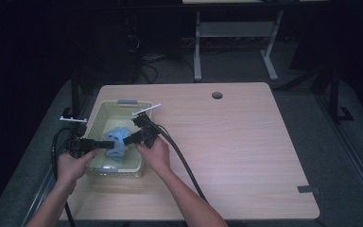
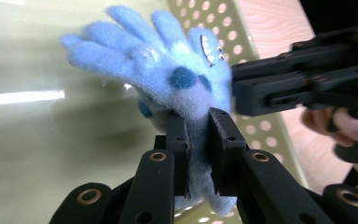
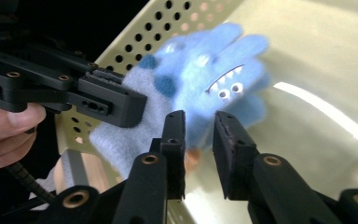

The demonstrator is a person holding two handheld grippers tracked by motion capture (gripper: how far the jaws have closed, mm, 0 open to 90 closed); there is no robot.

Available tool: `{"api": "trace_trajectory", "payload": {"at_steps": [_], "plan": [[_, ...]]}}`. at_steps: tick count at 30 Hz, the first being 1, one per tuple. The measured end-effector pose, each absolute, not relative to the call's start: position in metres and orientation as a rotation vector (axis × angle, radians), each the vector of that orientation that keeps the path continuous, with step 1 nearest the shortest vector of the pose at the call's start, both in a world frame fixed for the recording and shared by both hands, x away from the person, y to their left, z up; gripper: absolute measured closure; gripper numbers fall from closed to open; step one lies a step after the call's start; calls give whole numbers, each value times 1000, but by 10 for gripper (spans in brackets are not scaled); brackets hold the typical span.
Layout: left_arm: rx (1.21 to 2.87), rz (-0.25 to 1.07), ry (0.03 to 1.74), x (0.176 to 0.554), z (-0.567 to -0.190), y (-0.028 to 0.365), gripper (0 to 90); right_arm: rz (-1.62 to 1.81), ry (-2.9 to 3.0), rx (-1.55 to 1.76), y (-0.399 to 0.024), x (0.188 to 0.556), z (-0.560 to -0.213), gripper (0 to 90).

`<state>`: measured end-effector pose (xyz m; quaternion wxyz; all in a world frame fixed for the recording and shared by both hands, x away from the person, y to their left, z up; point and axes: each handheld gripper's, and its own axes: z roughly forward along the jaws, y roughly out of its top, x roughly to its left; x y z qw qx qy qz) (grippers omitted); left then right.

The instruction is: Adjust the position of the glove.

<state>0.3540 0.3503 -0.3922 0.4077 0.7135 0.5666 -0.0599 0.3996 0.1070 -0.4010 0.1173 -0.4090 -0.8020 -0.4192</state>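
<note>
The left gripper (image 2: 198, 122) is clamping down on the glove (image 2: 168, 70), a fuzzy blue thing with darker spots, little white teeth and eyes. Its jaws are nipping the cuff end tight, fabric bunching between the pads, and the glove's fingers are fanning out above. All of this is hanging inside the basket (image 1: 100, 113), the pale green perforated one at the left of the table (image 1: 246, 156), with the glove (image 1: 116, 142) lifted off the basket floor.

The right gripper (image 3: 199, 135) is standing parted, a clear gap between its jaws and nothing in them. It is sitting just in front of the glove (image 3: 200, 79), lined up on the lower palm, not touching as far as I can see. From above, the right gripper (image 1: 134, 138) is coming in from the basket's right rim, facing the left gripper (image 1: 105, 144) across the glove.

To my eye this is the second-grab step: one end secured, the other hand going for its own hold. I'd guess the next move is a short push forward so the fabric slides between the open jaws, then a squeeze. The care needed is in catching the cloth and not the other gripper's jaw, which is sitting very near, and keeping clear of the basket wall.
</note>
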Motion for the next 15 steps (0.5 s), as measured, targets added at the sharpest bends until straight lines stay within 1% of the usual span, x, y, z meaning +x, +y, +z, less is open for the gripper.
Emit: {"api": "trace_trajectory", "payload": {"at_steps": [3,7,11,15], "plan": [[1815,-144,1468,356,-395,348,796,-1234,-2346,-1212,103,400,-399,731],[1895,-129,1503,362,-400,344,802,-1259,-2342,-1206,97,400,-395,718],[1936,-134,1531,367,-403,339,802,-1254,-2345,-1192,96,399,-394,716],[1972,-139,1597,371,-407,332,800,-1258,-2344,-1184,96,398,-393,714]]}}
